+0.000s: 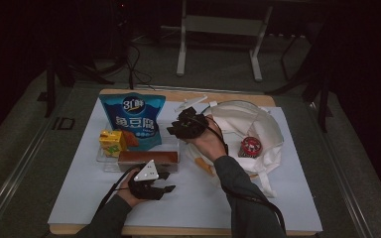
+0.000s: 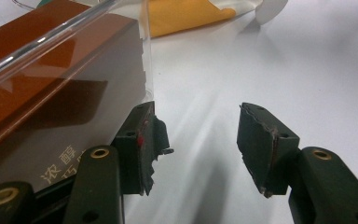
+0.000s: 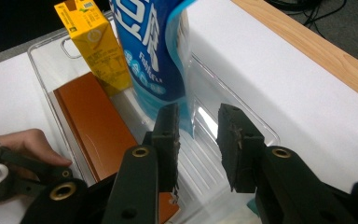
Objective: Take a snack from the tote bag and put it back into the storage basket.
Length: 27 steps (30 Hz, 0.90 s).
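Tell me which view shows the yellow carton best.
The right gripper view: the carton stands close and sharply lit in the clear bin, beside the blue bag. The high view shows it small and dim. The left gripper view looks at the brown box instead.

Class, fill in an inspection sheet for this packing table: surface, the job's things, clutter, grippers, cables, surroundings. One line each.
Surface: white sheet over a wooden table.
Job's things: clear tray holding a blue snack bag, a yellow drink carton and a brown box.
Clutter: white cloth bag with a red round tin on it; an orange packet beside it.
Grippers: left hand-held gripper open beside the tray's near wall, nothing between the jaws; right hand-held gripper above the tray near the snack bag, jaws apart, nothing gripped.
Cables: one trails from each gripper along the forearm; more on the floor behind.
Surroundings: dark room, grey floor, white metal stand behind the table.
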Available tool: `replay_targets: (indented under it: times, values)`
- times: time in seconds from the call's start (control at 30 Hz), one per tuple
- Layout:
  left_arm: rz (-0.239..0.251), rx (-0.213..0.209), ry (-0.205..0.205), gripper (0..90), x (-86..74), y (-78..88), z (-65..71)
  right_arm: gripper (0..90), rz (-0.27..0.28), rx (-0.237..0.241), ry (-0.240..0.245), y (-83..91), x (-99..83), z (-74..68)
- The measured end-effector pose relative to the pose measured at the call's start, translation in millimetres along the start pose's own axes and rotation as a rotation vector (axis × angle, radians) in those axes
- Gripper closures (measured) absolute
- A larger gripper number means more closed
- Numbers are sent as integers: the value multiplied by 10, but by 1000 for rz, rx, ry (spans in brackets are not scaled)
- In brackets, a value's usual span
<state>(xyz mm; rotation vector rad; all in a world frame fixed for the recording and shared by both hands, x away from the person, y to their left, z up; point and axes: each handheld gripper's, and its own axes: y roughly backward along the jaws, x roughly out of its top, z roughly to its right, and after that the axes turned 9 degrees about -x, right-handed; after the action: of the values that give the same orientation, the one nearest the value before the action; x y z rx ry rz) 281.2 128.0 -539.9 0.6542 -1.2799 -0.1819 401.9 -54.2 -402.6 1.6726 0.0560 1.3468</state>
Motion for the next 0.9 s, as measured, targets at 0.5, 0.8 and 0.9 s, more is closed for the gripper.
replay_targets:
  times: [0.5, 0.8, 0.9]
  values:
    - [1, 1, 4, 470, 0, -3, 2, 687, -17, -50, 22, 238, -60, 146]
    - [-3, 1, 4, 470, 2, -4, -4, 678, -46, -89, 41, 378, -139, 253]
    - [-2, 1, 2, 470, 1, -4, -2, 678, -55, -101, 46, 419, -177, 294]
